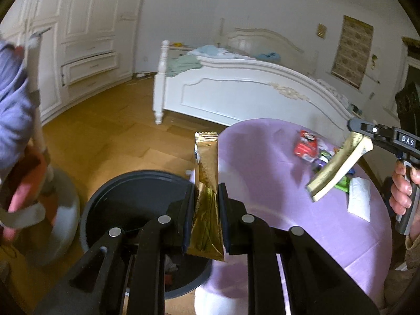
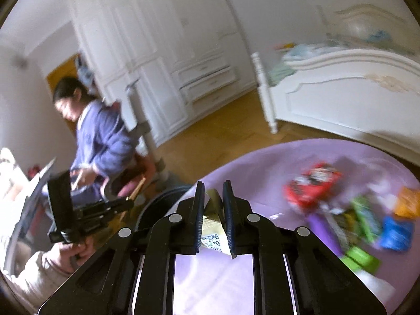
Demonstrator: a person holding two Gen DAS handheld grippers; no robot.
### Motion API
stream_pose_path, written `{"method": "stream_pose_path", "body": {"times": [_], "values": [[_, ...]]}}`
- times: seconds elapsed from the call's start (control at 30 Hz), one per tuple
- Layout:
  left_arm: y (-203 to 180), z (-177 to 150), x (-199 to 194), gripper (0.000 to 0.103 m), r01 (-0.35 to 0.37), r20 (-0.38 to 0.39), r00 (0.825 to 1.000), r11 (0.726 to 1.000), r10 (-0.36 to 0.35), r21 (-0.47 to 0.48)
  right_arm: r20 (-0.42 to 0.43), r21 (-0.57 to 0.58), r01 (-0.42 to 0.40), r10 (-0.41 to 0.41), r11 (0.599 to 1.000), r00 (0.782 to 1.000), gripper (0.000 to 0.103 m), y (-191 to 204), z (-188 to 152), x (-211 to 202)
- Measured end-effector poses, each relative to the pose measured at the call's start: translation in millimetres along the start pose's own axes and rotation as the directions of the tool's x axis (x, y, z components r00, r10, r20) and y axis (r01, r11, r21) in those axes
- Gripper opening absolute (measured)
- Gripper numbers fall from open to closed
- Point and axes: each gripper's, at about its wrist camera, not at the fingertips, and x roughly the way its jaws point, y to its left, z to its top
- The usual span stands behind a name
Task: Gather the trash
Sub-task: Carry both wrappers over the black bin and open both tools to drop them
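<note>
My left gripper (image 1: pixel 206 191) is shut on a gold snack wrapper (image 1: pixel 207 173) that stands upright between its pads, over the right rim of a dark round bin (image 1: pixel 136 199). My right gripper (image 2: pixel 213 197) is shut on another gold wrapper (image 2: pixel 214 225), held over the purple table (image 2: pixel 262 173). In the left wrist view the right gripper (image 1: pixel 367 136) holds that wrapper (image 1: pixel 338 168) above the table (image 1: pixel 262 183). A pile of trash lies on the table: a red packet (image 2: pixel 312 183), green wrappers (image 2: pixel 365 215), a blue packet (image 2: pixel 396 233), an orange packet (image 2: pixel 407 202).
A white bed (image 1: pixel 249 89) stands behind the table. A white wardrobe (image 1: pixel 78 39) lines the far wall. A person in a blue top (image 2: pixel 97 131) sits at the left beside a stand with a grey base (image 1: pixel 60 210). A white paper (image 1: pixel 359 197) lies on the table.
</note>
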Motion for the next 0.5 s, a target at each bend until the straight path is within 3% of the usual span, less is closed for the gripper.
{"method": "stream_pose_path", "body": {"times": [0.5], "values": [[63.7, -30.3, 4.2, 0.019, -0.016, -0.006, 1.0, 0.988, 0.015, -0.155, -0.076, -0.113, -0.047, 0.038, 0.992, 0.996, 0.015, 80.8, 45.9, 97.3]]}}
